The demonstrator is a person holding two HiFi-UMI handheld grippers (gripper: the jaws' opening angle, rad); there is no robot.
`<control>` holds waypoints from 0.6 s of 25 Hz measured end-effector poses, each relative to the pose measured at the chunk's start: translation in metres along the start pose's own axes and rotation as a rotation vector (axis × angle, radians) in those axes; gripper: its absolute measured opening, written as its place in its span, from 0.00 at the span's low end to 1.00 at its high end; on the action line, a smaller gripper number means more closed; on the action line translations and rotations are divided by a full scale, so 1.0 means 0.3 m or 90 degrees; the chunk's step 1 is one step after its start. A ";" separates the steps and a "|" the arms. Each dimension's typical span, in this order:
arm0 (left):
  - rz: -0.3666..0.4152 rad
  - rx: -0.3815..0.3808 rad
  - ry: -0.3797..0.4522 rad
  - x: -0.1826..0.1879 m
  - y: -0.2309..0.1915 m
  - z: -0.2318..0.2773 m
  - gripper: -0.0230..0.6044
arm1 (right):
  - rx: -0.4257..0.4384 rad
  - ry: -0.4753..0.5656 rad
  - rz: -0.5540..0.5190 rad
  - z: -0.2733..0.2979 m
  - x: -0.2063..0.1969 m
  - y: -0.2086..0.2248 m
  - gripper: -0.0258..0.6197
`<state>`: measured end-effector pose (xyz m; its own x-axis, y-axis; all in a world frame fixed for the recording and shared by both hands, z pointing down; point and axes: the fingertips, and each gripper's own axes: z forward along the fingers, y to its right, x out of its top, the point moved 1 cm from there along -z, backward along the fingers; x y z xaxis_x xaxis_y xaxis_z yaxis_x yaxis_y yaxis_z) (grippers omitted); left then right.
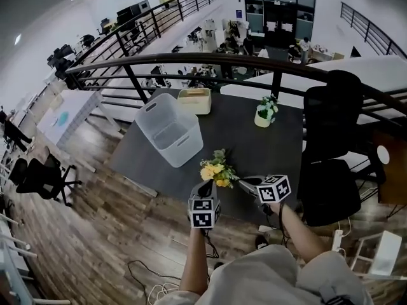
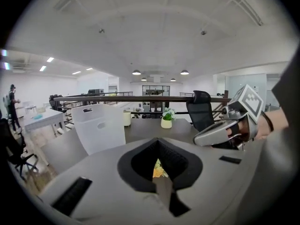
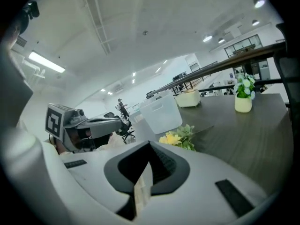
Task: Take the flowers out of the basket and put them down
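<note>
Left gripper (image 1: 206, 187) is held with jaws together, empty, at the near edge of the table (image 1: 254, 148). Flowers (image 1: 216, 169) are laid just beyond its tips, outside the basket (image 1: 168, 129). Right gripper (image 1: 245, 183) is likewise closed on nothing, beside the stems.

The table (image 1: 254, 142) stands before a railing (image 1: 210, 59). The basket (image 1: 168, 131) sits on the table's left part, with a box (image 1: 194, 100) just behind it at the far edge. A plant pot (image 1: 266, 112) stands toward the far right of the table, well apart from both. The flowers (image 1: 216, 168) lie on the table near its front edge, in front of and right of the basket. The left gripper (image 1: 206, 186) is just before the flowers, and the right gripper (image 1: 244, 182) is just to their right. A chair (image 1: 331, 151) stands right of the table.
</note>
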<state>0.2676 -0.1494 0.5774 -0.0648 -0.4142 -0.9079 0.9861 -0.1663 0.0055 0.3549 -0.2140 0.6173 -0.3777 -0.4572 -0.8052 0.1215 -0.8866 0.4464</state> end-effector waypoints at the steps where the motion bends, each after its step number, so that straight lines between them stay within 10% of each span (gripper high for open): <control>1: -0.014 0.014 0.000 0.006 0.001 0.016 0.08 | -0.004 -0.004 -0.017 0.012 0.019 0.012 0.04; 9: -0.077 0.150 0.017 0.142 -0.056 0.096 0.07 | -0.029 -0.005 0.100 0.055 -0.015 0.110 0.04; 15: -0.129 0.208 0.021 0.018 0.064 0.007 0.07 | -0.019 -0.026 0.028 -0.015 -0.064 0.142 0.04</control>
<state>0.2859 -0.1568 0.5736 -0.2425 -0.3151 -0.9176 0.8526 -0.5205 -0.0466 0.3715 -0.2433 0.6500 -0.4082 -0.4936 -0.7679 0.1656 -0.8673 0.4695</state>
